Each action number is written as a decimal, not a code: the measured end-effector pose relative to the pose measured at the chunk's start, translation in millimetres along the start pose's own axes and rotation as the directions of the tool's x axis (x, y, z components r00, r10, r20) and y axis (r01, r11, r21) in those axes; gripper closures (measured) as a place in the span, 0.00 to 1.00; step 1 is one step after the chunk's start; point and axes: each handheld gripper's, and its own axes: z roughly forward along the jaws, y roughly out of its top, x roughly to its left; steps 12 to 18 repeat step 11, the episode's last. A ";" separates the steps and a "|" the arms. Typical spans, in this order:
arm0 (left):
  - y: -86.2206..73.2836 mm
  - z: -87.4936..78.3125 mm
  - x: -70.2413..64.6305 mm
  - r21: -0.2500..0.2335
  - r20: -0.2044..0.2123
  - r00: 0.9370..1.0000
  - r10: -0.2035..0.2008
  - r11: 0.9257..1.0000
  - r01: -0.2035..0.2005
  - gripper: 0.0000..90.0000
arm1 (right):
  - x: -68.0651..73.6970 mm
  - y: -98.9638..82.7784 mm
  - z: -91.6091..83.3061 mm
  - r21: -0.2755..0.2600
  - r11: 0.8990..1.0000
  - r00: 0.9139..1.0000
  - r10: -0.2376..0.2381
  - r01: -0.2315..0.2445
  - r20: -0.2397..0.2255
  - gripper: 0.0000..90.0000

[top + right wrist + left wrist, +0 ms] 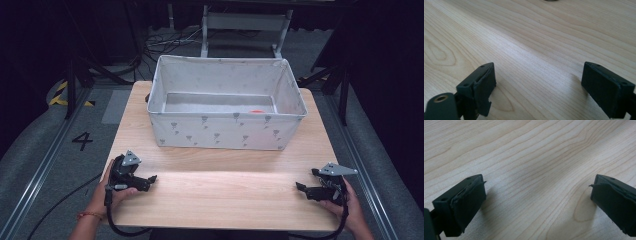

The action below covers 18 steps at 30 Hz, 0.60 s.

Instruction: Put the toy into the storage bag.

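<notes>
Both my tongs, left gripper [150,178] & right gripper [301,186], wide open, empty; I'd approach grey fabric bin [220,131] level, slow.

table [225,192]: pale wood, matt, smooth | bin [225,131]: grey cloth, printed | pads [467,202]: black rubber, matt, frayed edges

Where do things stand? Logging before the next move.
Left gripper and right gripper open, empty, low over the table. Orange object inside fabric bin. Nothing between.
</notes>
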 end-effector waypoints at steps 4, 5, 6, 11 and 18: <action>0.1 0.1 0.2 0.000 -0.001 1.000 -0.001 1.000 0.001 0.00 | -0.3 0.2 0.3 0.005 1.000 1.000 0.006 -0.006 0.008 0.10; 0.2 0.1 0.1 0.002 0.000 1.000 -0.005 1.000 0.005 0.00 | -0.4 0.2 0.4 0.007 1.000 1.000 0.009 -0.009 0.011 0.10; 0.2 0.1 0.1 0.002 0.000 1.000 -0.004 1.000 0.004 0.00 | -0.6 0.3 0.5 0.008 1.000 1.000 0.010 -0.010 0.012 0.09; 0.2 0.1 0.1 0.002 0.000 1.000 -0.005 1.000 0.005 0.00 | -0.6 0.3 0.6 0.009 1.000 1.000 0.011 -0.011 0.014 0.09; 0.2 0.1 0.1 0.002 0.000 1.000 -0.005 1.000 0.005 0.00 | -0.6 0.3 0.6 0.009 1.000 1.000 0.011 -0.011 0.014 0.09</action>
